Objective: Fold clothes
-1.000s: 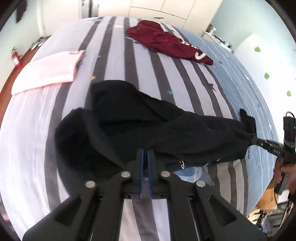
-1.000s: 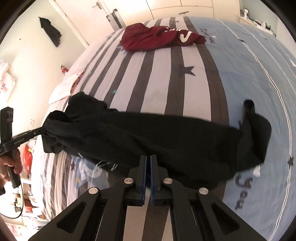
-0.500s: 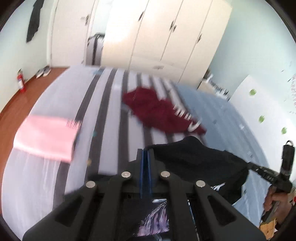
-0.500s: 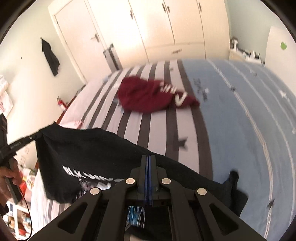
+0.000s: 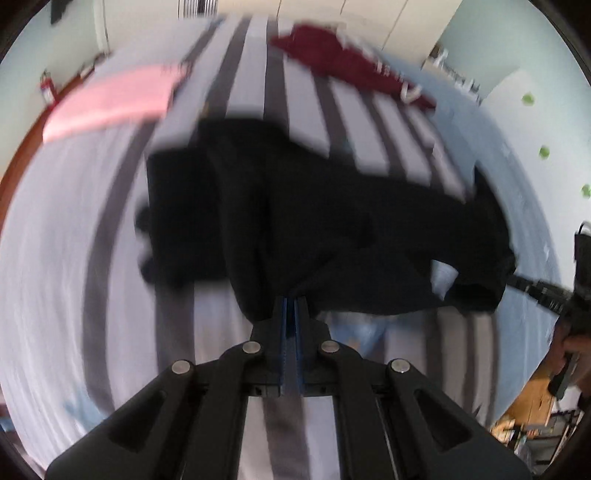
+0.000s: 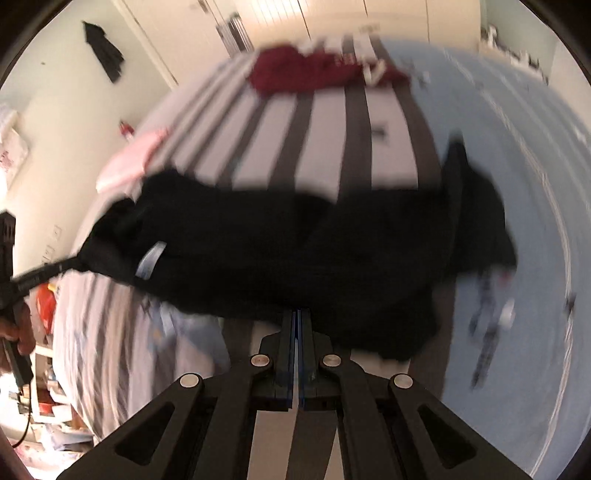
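A black T-shirt is stretched between my two grippers over the striped bed; both views are motion-blurred. My left gripper is shut on one edge of the shirt. My right gripper is shut on the other edge of the black T-shirt. The right gripper also shows at the right of the left wrist view, pinching the cloth. The left gripper shows at the left of the right wrist view, pinching the cloth.
A dark red garment lies crumpled at the far end of the bed. A folded pink garment lies at the far left. White wardrobes stand behind the bed. Clutter sits on the floor by the bed edge.
Both grippers swung up, lifting the shirt off the bed, then came back down. The shirt is now spread lower over the bed, still held at both ends.
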`<state>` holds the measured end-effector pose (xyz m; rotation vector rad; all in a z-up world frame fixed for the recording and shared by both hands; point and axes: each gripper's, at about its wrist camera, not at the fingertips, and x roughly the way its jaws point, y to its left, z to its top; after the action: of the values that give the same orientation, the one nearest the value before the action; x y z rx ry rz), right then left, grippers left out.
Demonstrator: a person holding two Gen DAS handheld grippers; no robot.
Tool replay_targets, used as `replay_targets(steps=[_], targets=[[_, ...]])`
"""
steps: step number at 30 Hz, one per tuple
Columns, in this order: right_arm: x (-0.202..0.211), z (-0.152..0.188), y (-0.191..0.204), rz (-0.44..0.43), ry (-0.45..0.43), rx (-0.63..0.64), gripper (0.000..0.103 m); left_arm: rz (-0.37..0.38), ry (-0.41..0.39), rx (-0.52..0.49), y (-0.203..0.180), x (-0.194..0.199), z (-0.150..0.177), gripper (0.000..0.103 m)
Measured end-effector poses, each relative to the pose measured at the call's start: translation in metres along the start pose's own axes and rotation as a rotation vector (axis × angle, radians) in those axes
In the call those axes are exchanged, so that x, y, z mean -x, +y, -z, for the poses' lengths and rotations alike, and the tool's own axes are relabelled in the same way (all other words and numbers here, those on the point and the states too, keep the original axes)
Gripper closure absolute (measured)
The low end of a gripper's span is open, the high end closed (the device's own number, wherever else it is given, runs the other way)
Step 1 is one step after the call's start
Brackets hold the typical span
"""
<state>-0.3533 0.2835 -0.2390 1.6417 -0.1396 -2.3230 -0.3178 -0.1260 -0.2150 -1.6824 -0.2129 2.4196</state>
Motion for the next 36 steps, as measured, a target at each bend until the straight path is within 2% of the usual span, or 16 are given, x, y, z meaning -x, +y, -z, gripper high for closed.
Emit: replay_targets(steps=[2, 7, 10, 12, 13, 14, 17, 18, 24, 27, 32, 36], targets=[[-0.009, 0.013, 0.002, 0.008, 0.025, 0.013, 0.102, 0.003, 0.018, -0.015, -0.003, -0.008, 0.010, 0.100], [-0.005, 0.016, 0.019, -0.003, 0.010, 0.130, 0.096, 0.008, 0.041, -0.049, -0.014, -0.012, 0.022, 0.098], [-0.006, 0.024, 0.020, -0.030, 0.043, 0.111, 0.081, 0.023, 0.042, -0.057, -0.021, -0.006, 0.027, 0.095], [-0.008, 0.030, 0.014, -0.069, 0.075, 0.040, 0.077, 0.049, 0.055, -0.035, -0.024, -0.003, 0.030, 0.083], [-0.010, 0.035, 0.012, -0.082, 0.091, -0.001, 0.070, 0.061, 0.058, -0.013, -0.023, -0.002, 0.031, 0.080], [-0.013, 0.042, 0.011, -0.088, 0.107, -0.038, 0.060, 0.067, 0.063, 0.013, -0.022, -0.002, 0.033, 0.073], [-0.023, 0.056, 0.008, -0.118, 0.132, -0.157, 0.057, 0.081, 0.076, 0.091, -0.020, -0.006, 0.040, 0.051], [-0.024, 0.057, 0.007, -0.129, 0.128, -0.188, 0.057, 0.075, 0.075, 0.116, -0.017, -0.009, 0.041, 0.048], [-0.038, 0.050, -0.005, -0.192, 0.091, -0.355, 0.057, 0.071, 0.095, 0.312, 0.006, -0.039, 0.039, 0.047], [-0.044, 0.041, -0.011, -0.225, 0.070, -0.425, 0.057, 0.070, 0.061, 0.384, 0.012, -0.044, 0.034, 0.047], [-0.059, 0.031, -0.008, -0.185, 0.092, -0.429, 0.057, -0.013, 0.097, 0.373, 0.008, -0.064, 0.030, 0.047], [-0.062, 0.028, -0.010, -0.145, 0.073, -0.432, 0.058, -0.014, 0.088, 0.383, 0.011, -0.073, 0.032, 0.047]])
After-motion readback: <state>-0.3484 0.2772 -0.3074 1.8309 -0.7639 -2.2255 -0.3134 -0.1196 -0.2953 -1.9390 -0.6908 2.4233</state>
